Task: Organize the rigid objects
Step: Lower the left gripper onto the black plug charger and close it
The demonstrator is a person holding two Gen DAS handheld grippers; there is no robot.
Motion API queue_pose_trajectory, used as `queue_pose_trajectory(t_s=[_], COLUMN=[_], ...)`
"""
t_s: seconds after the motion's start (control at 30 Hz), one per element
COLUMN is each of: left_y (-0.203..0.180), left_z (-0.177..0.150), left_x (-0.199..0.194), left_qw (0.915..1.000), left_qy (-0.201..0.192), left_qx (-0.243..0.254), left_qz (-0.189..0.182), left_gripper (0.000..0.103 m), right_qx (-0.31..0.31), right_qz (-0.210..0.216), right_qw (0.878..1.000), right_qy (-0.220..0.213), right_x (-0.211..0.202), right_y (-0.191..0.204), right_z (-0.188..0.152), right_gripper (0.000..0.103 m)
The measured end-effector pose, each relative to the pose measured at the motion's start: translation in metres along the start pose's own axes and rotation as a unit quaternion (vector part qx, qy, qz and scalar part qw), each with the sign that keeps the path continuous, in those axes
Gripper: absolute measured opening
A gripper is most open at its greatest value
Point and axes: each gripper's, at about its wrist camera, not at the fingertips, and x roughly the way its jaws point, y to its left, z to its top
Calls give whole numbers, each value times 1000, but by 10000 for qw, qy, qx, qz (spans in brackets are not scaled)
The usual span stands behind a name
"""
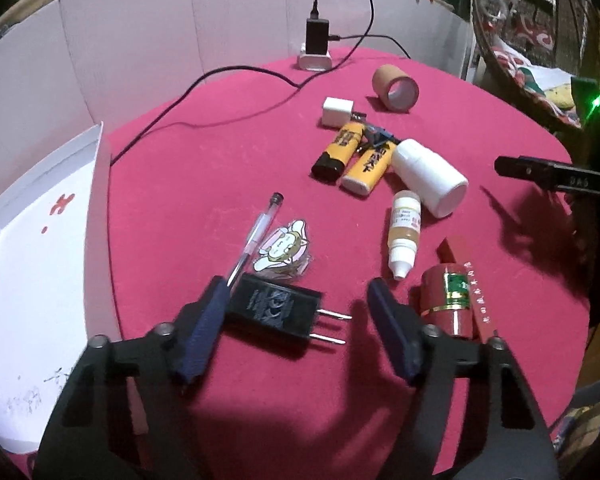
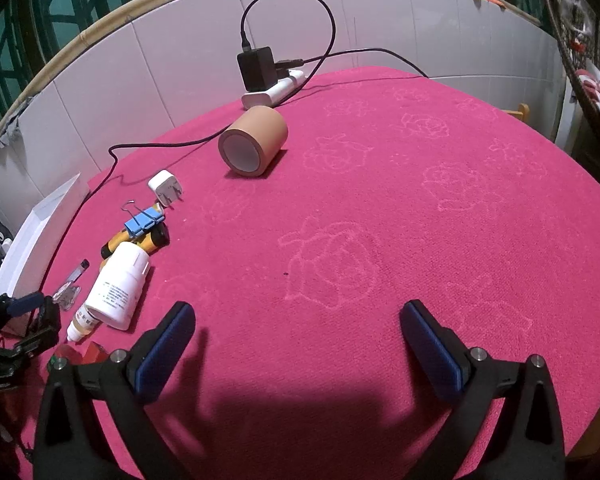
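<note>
A: Lying flat at the lower middle of your left camera's frame, the black plug (image 1: 274,310) is the thing to go for. Its body is toward frame left, its two prongs point frame right, so its long axis runs across the picture, slightly tilted down to the right.

B: And where does my left gripper (image 1: 296,320) sit against it?

A: Right over it. The left-hand pad is at the body's end, touching or just beside it, I cannot tell which. The right-hand pad stands well clear of the prong tips. The jaws are spread, nothing pinched, and they straddle the plug along its length instead of across its narrow sides.

B: So closing now grabs it end to end?

A: That is my guess, with one pad meeting the prongs. Rolling the wrist may give you a surer hold on the body.

B: What crowds it?

A: A pen (image 1: 256,236) and a cartoon sticker (image 1: 284,250) just above it, a red tube (image 1: 448,304) to the right. The white box (image 1: 40,264) waits at frame left, on the plug's body side.

B: My right gripper (image 2: 298,350)?

A: Spread wide and empty over bare red cloth (image 2: 420,200), well apart from the plug. Your left hand is nearer.
</note>
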Motion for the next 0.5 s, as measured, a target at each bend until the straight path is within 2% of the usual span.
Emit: queue_pose_trajectory(t_s=[0.13,0.5], left_y=[-2,-9], left_z=[-2,4], left_x=[-2,11], left_qw=[10000,9999], left_qy=[-61,116], left_qx=[13,55], left_qz=[-76,-43], left_gripper=[60,61], right_qx=[-9,-55], right_qz=[-4,-44], right_qw=[10000,10000], right_qy=[0,23], right_x=[0,0], right_y=[0,0], right_z=[0,1], right_gripper=[103,103])
